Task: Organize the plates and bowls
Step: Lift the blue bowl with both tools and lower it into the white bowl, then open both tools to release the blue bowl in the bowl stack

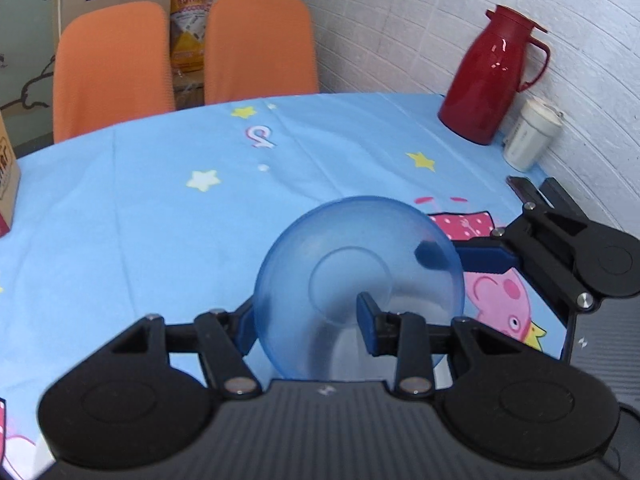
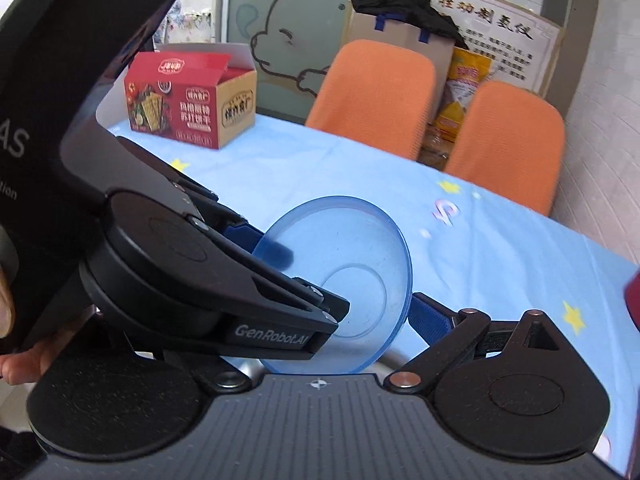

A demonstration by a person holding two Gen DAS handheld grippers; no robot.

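We find both grippers clamped on one translucent blue bowl (image 1: 352,276): left gripper (image 1: 308,320) on its near rim, right gripper (image 1: 440,258) on its right rim, above the tablecloth (image 1: 160,208).

Two close downward wrist views, shared bowl (image 1: 360,276)

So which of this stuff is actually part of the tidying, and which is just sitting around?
Part of the job:
blue bowl
left hand-held gripper
right hand-held gripper

Just lying about:
red jug
white cup
snack box
orange chairs
paper bag
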